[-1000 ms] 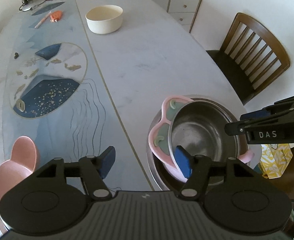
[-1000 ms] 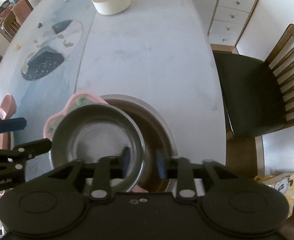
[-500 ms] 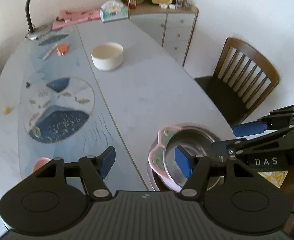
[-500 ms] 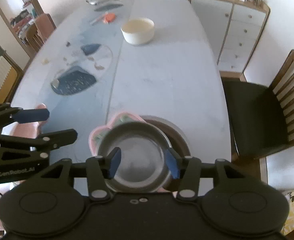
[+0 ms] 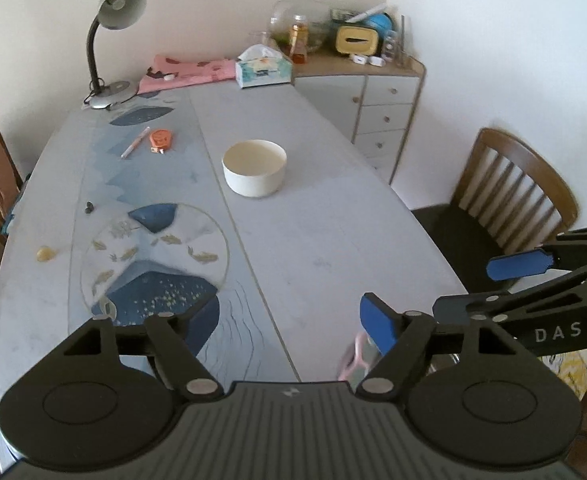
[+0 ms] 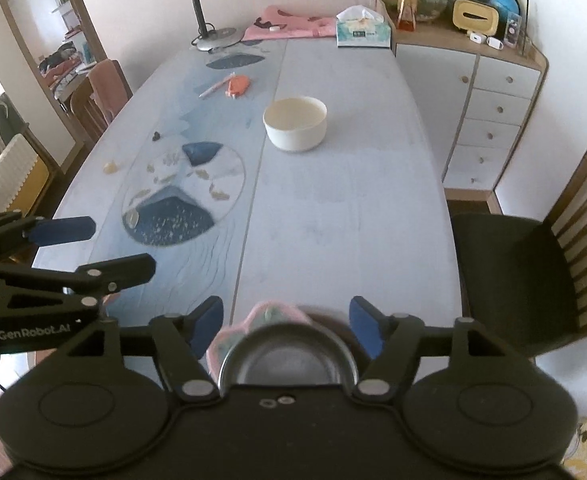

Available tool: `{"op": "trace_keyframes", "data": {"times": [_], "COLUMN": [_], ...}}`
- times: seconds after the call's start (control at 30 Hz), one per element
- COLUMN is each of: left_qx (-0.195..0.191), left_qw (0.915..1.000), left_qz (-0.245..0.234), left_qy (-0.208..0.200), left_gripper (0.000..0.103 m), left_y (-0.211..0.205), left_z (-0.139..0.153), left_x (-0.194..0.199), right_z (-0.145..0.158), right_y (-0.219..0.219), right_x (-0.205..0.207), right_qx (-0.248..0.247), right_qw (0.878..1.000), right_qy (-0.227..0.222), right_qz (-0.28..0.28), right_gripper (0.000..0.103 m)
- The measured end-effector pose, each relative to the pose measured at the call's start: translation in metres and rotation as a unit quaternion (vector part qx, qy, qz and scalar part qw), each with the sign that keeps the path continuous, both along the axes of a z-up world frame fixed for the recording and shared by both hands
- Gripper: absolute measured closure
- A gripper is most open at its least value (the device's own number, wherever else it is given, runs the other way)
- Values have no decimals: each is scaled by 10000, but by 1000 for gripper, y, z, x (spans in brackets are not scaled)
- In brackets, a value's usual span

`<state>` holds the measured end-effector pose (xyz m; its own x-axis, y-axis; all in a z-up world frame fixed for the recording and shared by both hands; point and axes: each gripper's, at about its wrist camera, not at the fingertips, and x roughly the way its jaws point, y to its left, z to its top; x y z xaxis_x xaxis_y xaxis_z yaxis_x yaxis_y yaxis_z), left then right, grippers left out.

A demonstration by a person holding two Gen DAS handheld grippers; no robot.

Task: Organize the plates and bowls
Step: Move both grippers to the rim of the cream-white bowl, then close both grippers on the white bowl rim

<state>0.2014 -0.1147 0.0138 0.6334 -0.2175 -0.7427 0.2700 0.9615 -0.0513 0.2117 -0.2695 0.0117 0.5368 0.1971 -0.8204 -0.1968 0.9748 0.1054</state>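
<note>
- Stacking step looks finished: steel bowl sits on the pink plate, at the tabletop's near edge.
- Left hand-held gripper and right hand-held gripper have just been opening; both wide, empty.
- Next, likely the cream bowl, well beyond the stack.

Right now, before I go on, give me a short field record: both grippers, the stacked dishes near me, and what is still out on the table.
left gripper: open, empty
right gripper: jaws just opened, nothing gripped
metal bowl: at near table edge, below right gripper
pink plate: under the metal bowl, showing at its left
cream bowl: alone, mid-table, upright
table: pen and orange item at far left
</note>
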Motion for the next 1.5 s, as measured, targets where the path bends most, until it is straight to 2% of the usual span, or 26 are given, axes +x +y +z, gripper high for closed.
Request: {"op": "trace_keyframes", "data": {"times": [0.1,0.27,0.77,1.03,1.2,1.5], "left_qx": [7,-36,74,26,144,126], "left_qw": [9998,9985,9940,9909,9892,9866], "left_qz": [199,538,1093,1345,1461,1578], "left_qy": [-66,-23,13,-10,4,398], "left_gripper": [25,25,25,25,25,25], "left_y": [2,10,18,13,7,-1], "left_z": [-2,-6,-8,-5,-25,-76], "left_x": [18,54,132,205,253,319], "right_z": [0,-1,-11,-7,-25,-74], "right_y": [-3,-11,-19,-18,-20,-19], "right_x": [22,59,148,220,270,335], "right_qx": [24,64,174,291,234,296], "right_qw": [10000,9999,9992,9991,9995,9987], "right_qy": [-26,22,166,76,98,419], "right_qz": [59,152,326,313,206,28], "right_gripper": [21,20,20,20,20,27]}}
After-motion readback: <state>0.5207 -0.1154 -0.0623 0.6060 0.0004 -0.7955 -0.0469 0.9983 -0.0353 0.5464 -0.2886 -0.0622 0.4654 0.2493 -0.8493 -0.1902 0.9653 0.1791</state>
